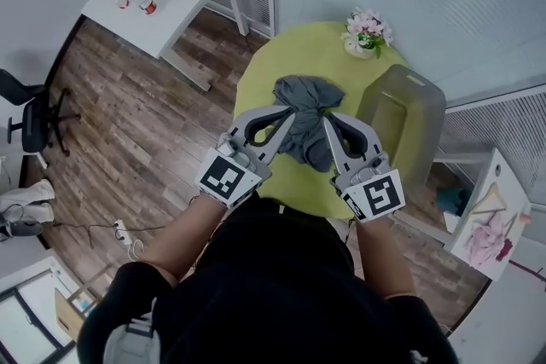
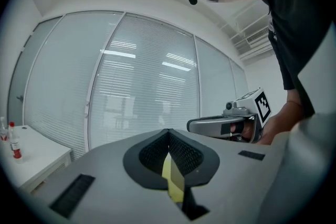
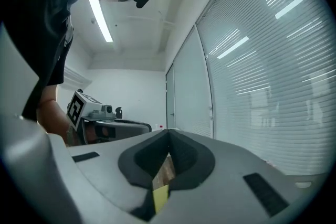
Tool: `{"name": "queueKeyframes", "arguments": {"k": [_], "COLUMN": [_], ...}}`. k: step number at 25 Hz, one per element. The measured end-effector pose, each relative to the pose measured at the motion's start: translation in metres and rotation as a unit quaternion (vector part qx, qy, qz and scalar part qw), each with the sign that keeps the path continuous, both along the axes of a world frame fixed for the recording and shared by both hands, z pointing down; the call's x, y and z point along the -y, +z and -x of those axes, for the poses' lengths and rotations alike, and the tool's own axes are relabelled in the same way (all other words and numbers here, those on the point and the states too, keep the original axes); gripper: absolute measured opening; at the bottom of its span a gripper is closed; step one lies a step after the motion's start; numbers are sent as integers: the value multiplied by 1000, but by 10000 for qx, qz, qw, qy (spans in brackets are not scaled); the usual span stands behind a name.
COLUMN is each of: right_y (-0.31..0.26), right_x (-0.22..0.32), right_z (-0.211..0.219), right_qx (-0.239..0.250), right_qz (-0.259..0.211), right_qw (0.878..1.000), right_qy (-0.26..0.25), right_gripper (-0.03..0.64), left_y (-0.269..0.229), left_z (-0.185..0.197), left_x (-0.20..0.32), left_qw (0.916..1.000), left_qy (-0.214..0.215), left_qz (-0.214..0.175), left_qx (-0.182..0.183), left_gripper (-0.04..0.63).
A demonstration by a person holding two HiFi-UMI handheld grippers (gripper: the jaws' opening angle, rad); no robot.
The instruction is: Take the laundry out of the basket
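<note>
Left gripper [image 1: 288, 116] & right gripper [image 1: 327, 124] were both closed, empty, over gray garment [image 1: 305, 93]: soft, light, floppy, prob. best pinched at a raised fold.

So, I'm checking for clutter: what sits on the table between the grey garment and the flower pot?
Nothing. In the head view, only a bare stretch of the green table separates the grey garment from the flower pot.
</note>
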State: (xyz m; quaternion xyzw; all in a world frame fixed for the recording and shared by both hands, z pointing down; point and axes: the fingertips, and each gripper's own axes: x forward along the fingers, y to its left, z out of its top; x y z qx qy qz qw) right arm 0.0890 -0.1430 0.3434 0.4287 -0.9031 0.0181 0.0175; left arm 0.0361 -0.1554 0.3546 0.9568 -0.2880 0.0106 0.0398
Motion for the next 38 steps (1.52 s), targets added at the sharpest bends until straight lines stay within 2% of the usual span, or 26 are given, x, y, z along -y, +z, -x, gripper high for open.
{"name": "queueKeyframes", "arguments": {"k": [12, 38], "right_y": [-10, -2], "right_x": [-3, -4], "right_z": [-18, -33], "right_qx": [159, 113], "right_qz": [-73, 20], "right_qw": [9998, 9998], "right_qy": [-33, 183], "right_gripper": [21, 21], "left_y": [-8, -2], "left_z": [-27, -37], "left_x": [-5, -5], "left_qw": [9998, 9997], "left_qy": [211, 226], "left_qz": [-58, 5], "left_qx": [-2, 15], "left_gripper": [3, 3]}}
